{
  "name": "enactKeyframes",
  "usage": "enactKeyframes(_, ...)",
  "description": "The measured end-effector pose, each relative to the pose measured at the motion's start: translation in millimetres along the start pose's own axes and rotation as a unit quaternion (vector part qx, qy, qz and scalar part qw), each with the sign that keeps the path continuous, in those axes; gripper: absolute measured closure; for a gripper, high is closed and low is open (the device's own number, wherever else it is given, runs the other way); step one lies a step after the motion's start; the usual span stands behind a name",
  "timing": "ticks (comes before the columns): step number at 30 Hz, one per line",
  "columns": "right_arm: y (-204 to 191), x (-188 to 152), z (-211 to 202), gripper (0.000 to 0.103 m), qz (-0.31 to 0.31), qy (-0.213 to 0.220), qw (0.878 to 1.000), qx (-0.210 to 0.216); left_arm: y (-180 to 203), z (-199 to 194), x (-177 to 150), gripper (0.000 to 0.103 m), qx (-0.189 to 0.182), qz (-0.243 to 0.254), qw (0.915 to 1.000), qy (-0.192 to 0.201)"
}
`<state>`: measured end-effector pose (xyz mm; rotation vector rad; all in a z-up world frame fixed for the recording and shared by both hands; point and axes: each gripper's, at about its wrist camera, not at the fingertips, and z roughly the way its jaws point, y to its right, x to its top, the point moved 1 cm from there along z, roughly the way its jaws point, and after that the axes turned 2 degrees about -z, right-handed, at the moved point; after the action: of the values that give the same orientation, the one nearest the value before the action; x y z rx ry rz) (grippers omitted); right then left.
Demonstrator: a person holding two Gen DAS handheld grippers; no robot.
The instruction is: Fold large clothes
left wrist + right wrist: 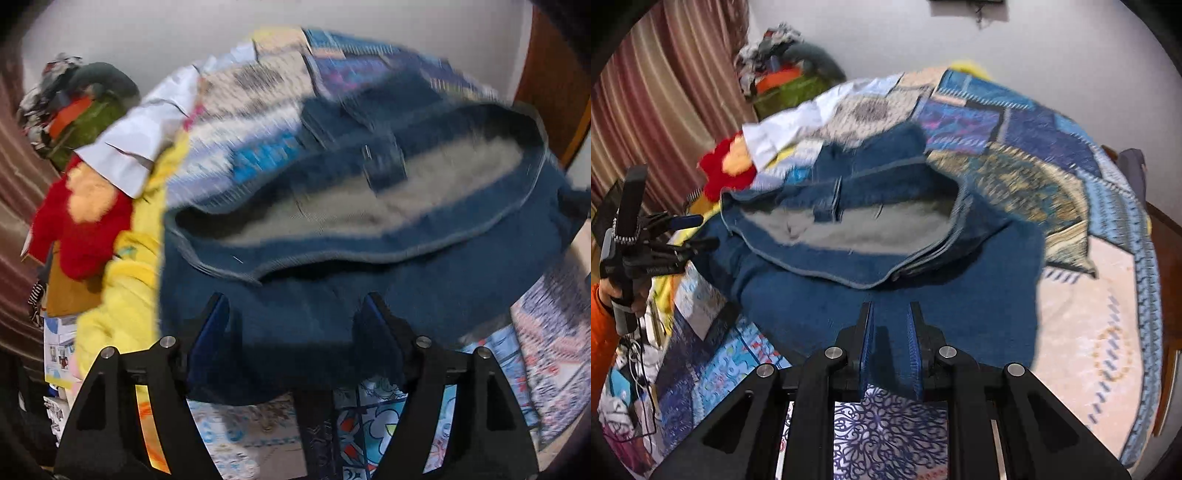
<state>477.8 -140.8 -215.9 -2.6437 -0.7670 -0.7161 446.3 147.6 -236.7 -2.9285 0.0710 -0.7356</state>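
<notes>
A pair of blue denim jeans (886, 302) lies bunched on the bed, its waistband gaping so the grey lining (857, 229) shows. My right gripper (892, 328) is shut on a fold of the denim at the near edge. In the left wrist view the same jeans (332, 288) fill the middle, blurred. My left gripper (295, 314) stands open over the near denim, its fingers wide apart and not pressing on the cloth. The right wrist view also shows the left gripper (698, 232) at the jeans' left edge, held by a hand with an orange sleeve (602, 332).
A patchwork quilt (1015, 129) covers the bed. A red and yellow cloth (727, 166), a white cloth (783, 125) and a yellow garment (125, 288) lie to the left. A heap of clothes (786, 88) stands by the striped curtain (646, 110).
</notes>
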Motion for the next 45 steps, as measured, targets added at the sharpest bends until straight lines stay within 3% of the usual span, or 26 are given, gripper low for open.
enactKeyframes(5, -2.9, 6.2, 32.7, 0.089, -0.026, -0.008, 0.999, -0.020, 2.8, 42.0, 13.7, 0.029, 0.041, 0.002, 0.9990, -0.019)
enactKeyframes(9, 7.8, 34.6, 52.3, 0.089, -0.033, -0.022, 0.999, -0.023, -23.4, 55.8, 47.4, 0.029, 0.067, -0.029, 0.9972, -0.015)
enactKeyframes(12, 24.9, 61.1, 56.3, 0.089, -0.013, -0.002, 0.999, -0.031, -54.4, 68.8, 78.9, 0.029, 0.087, -0.072, 0.9936, -0.012)
enactKeyframes(15, 48.2, 85.4, 58.7, 0.089, 0.025, 0.027, 0.998, -0.054, -79.0, 86.5, 100.7, 0.027, 0.085, -0.111, 0.9899, -0.024)
enactKeyframes(16, 60.3, 93.8, 60.1, 0.089, 0.042, 0.038, 0.995, -0.081, -82.9, 89.5, 102.6, 0.026, 0.079, -0.121, 0.9890, -0.032)
enactKeyframes(18, 81.5, 105.3, 65.9, 0.089, 0.076, 0.040, 0.991, -0.106, -94.5, 93.3, 105.3, 0.026, 0.052, -0.167, 0.9835, -0.044)
enactKeyframes(20, 93.2, 107.2, 66.6, 0.089, 0.110, 0.035, 0.991, -0.067, -101.1, 87.6, 104.0, 0.026, 0.041, -0.198, 0.9785, -0.042)
enactKeyframes(22, 94.5, 106.0, 59.2, 0.089, 0.122, 0.041, 0.990, -0.056, -102.7, 71.8, 101.2, 0.026, 0.024, -0.210, 0.9771, -0.027)
enactKeyframes(25, 80.7, 103.2, 42.1, 0.089, 0.092, 0.058, 0.991, -0.078, -102.3, 39.6, 105.0, 0.026, 0.027, -0.193, 0.9807, 0.009)
enactKeyframes(29, 52.3, 100.9, 22.3, 0.089, 0.072, 0.074, 0.994, -0.040, -97.2, -9.1, 107.6, 0.026, 0.032, -0.156, 0.9855, 0.058)
enactKeyframes(32, 25.9, 96.3, 15.6, 0.089, 0.054, 0.071, 0.996, -0.015, -87.5, -30.8, 101.9, 0.023, 0.029, -0.123, 0.9898, 0.066)
enactKeyframes(38, -34.6, 78.9, 31.4, 0.089, 0.016, 0.049, 0.998, 0.021, -60.6, -20.5, 65.5, 0.021, 0.014, -0.083, 0.9956, 0.041)
enactKeyframes(42, -64.1, 58.8, 68.8, 0.089, -0.014, -0.006, 1.000, 0.025, -44.9, 14.4, 34.2, 0.021, -0.009, -0.078, 0.9969, 0.000)
enactKeyframes(45, -70.9, 42.9, 103.9, 0.089, -0.046, -0.066, 0.997, 0.000, -41.3, 41.2, 15.2, 0.021, 0.040, -0.073, 0.9962, -0.024)
